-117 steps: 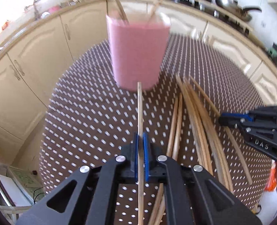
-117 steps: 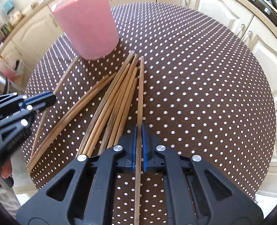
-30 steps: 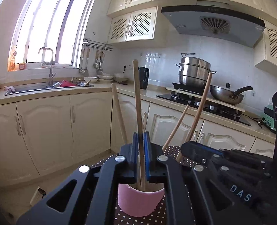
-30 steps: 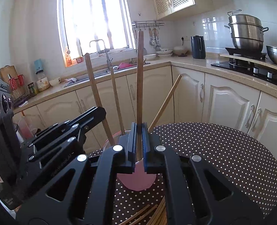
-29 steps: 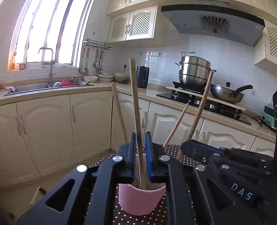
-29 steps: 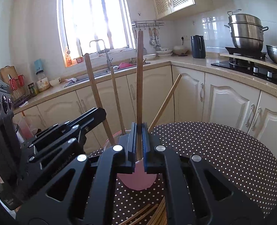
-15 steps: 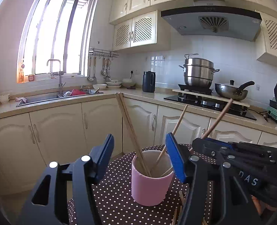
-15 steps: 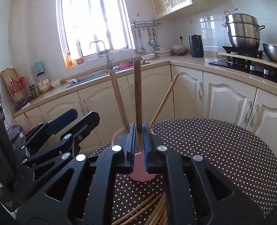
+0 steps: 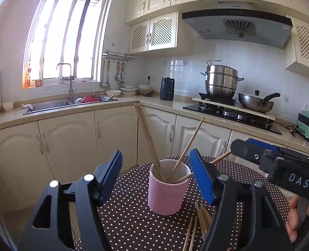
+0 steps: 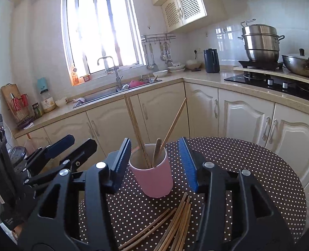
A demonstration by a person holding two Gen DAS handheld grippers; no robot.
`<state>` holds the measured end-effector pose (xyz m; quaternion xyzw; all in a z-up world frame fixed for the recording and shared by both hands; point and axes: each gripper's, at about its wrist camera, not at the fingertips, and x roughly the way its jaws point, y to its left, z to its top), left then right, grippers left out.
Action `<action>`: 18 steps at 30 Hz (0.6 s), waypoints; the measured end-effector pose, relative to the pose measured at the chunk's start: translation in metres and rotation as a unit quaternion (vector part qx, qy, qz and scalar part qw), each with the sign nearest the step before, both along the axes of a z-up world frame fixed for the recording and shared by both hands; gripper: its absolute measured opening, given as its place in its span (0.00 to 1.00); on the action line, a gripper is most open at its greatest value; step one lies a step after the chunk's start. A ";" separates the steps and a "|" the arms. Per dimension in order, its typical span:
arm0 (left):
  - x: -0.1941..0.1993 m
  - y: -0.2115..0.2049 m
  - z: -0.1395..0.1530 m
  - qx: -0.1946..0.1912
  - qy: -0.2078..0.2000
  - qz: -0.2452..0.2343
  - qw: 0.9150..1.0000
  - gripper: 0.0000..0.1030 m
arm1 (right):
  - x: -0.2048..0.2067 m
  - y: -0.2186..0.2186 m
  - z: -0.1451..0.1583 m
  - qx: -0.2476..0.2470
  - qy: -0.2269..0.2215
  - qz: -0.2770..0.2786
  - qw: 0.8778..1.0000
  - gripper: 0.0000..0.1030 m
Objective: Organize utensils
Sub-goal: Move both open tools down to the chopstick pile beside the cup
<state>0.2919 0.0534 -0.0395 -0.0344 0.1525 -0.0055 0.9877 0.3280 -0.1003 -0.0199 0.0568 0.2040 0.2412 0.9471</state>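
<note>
A pink cup (image 9: 166,192) stands on the round dotted table (image 9: 131,215) with several wooden chopsticks (image 9: 148,140) leaning in it. It also shows in the right wrist view (image 10: 155,177), holding chopsticks (image 10: 134,123). My left gripper (image 9: 156,179) is open and empty, just in front of the cup. My right gripper (image 10: 155,163) is open and empty, jaws framing the cup from the near side. More loose chopsticks (image 10: 173,223) lie on the table in front of the cup, also in the left wrist view (image 9: 200,219). Each gripper shows in the other's view, the right one (image 9: 279,163) and the left one (image 10: 56,152).
Cream kitchen cabinets (image 9: 70,142) stand behind the table. A sink (image 10: 116,92) is under the window. A stove with a steel pot (image 9: 221,83) and a pan (image 9: 256,102) is at the right. The table's edge curves close behind the cup.
Both grippers held a chopstick upright over the cup. The left opened first, then the right; both chopsticks now lean in the cup. Both grippers have drawn back a little.
</note>
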 end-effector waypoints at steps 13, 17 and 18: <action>0.008 -0.022 -0.053 0.043 0.183 -0.055 0.981 0.68 | -0.024 -0.027 -0.021 -0.036 0.060 0.005 0.998 0.46; 0.018 -0.032 -0.086 0.070 0.275 -0.080 0.956 0.68 | -0.023 -0.032 -0.041 -0.069 0.105 0.004 0.992 0.46; 0.020 -0.034 -0.095 0.075 0.295 -0.084 0.949 0.68 | -0.023 -0.033 -0.047 -0.078 0.119 0.003 0.990 0.46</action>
